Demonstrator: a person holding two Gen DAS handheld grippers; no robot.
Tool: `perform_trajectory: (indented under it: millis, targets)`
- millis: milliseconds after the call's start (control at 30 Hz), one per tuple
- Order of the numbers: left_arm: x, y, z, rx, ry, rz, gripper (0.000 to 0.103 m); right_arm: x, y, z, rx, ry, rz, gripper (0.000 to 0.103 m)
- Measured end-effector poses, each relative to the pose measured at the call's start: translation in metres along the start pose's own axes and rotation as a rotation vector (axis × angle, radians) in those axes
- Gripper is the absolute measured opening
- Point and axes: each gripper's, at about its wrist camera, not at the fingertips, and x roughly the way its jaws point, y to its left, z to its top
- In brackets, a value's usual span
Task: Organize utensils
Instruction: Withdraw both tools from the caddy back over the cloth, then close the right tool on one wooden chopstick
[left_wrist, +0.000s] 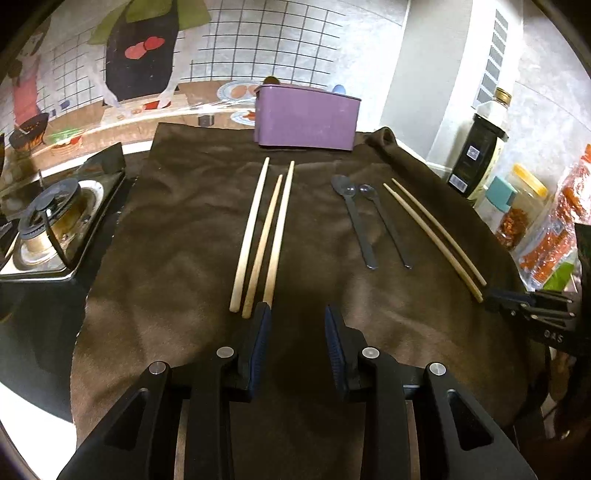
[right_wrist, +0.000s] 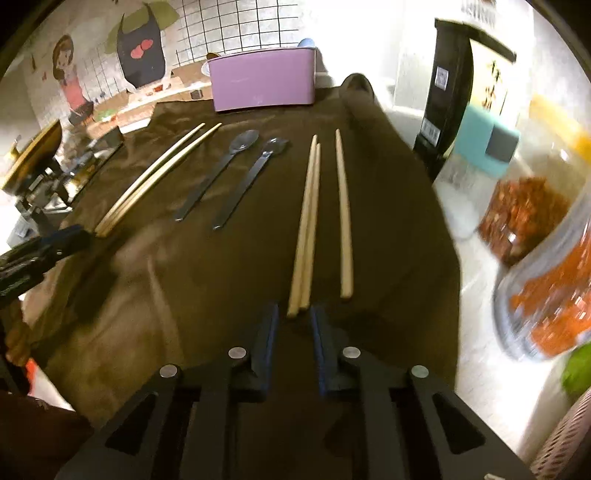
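In the left wrist view my left gripper (left_wrist: 297, 310) is open over the brown cloth (left_wrist: 184, 240) with nothing between its fingers. Its left fingertip (left_wrist: 264, 308) touches the near end of the rightmost of three wooden chopsticks (left_wrist: 258, 236). Two dark spoons (left_wrist: 356, 221) and a chopstick pair (left_wrist: 436, 236) lie to the right. My right gripper (left_wrist: 493, 295) is at that pair's near ends. In the right wrist view my right gripper (right_wrist: 293, 310) has its jaws narrow. The near ends of two touching chopsticks (right_wrist: 306, 229) lie between its tips, with a small gap on the left. A third chopstick (right_wrist: 343, 218) lies just right.
A purple utensil box (left_wrist: 306, 118) stands at the cloth's far edge. A gas burner (left_wrist: 51, 221) sits off the cloth to the left. A dark bottle (left_wrist: 476, 158), jars (left_wrist: 521, 206) and snack packets (left_wrist: 561, 229) crowd the right side. A hand shows at the lower left (right_wrist: 18, 339).
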Motion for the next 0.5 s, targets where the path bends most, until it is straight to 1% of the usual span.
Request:
perform_trajectory:
  millis: [67,233,500]
  targets:
    - [0.001,0.001,-0.002,-0.011,0.010,0.008,0.031,0.001,0.004,-0.001,-0.010,0.003,0.015,0.014]
    - [0.002,0.006,-0.007,-0.046,0.028,0.016,0.031,0.010,0.002,-0.004,0.008,0.021,0.004,0.013]
    - [-0.001,0.006,-0.010,-0.055,0.021,0.014,0.031,0.021,0.004,0.004,0.028,0.030,-0.014,0.012]
